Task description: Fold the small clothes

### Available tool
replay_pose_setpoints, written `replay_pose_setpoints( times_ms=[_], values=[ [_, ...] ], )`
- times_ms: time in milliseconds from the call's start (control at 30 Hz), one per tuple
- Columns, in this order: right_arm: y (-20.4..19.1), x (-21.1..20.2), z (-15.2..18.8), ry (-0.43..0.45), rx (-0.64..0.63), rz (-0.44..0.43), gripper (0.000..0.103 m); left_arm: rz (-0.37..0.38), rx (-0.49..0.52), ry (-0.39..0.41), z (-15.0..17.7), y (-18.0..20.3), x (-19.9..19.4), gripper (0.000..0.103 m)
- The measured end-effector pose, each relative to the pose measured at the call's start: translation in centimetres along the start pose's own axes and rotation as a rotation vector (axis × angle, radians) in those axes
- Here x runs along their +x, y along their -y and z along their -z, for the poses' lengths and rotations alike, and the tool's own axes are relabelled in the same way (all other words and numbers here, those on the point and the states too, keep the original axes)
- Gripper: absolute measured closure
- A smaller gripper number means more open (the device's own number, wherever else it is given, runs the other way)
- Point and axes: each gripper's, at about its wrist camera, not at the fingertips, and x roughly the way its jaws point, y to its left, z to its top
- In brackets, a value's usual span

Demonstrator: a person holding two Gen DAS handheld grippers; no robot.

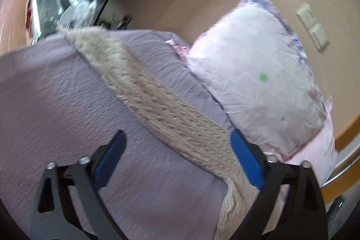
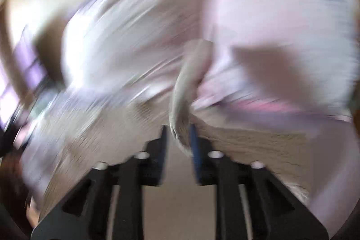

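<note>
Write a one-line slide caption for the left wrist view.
Open left tongs hover over a beige knitted garment lying on a lavender bedsheet, floral pillow beside.

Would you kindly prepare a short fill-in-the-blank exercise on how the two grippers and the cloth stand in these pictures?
1. The left gripper has its jaws ____, with nothing between them.
2. The right gripper is pinching a fold of ____-coloured cloth.
3. The beige knitted cloth lies across a ____ bedsheet.
4. Beside the bedsheet, a pale ____ stands by the wall.

Missing words: open; beige; purple; pillow
</note>
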Motion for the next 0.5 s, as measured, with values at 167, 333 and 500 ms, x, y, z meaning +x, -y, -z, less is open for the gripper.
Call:
replay_pose_setpoints(
  times_ms=[167, 333, 500],
  values=[
    [-2.5, -1.6, 1.5, 0.101, -0.091, 0.062, 0.022, -0.033, -0.108, -0.037, -1.5, -2.4, 1.4, 0.022],
    [1.5, -3.6, 1.2, 0.107, 0.008, 0.101, 0.019, -0.059, -0.216, -0.025, -3.6, -4.9, 2.8, 0.031],
    [4.9, -4.2, 2.4, 0.089, 0.115, 0.097, 0.019, -0.061, -0.322, -0.006, -6.2, -7.3, 4.0, 0.053]
  ],
)
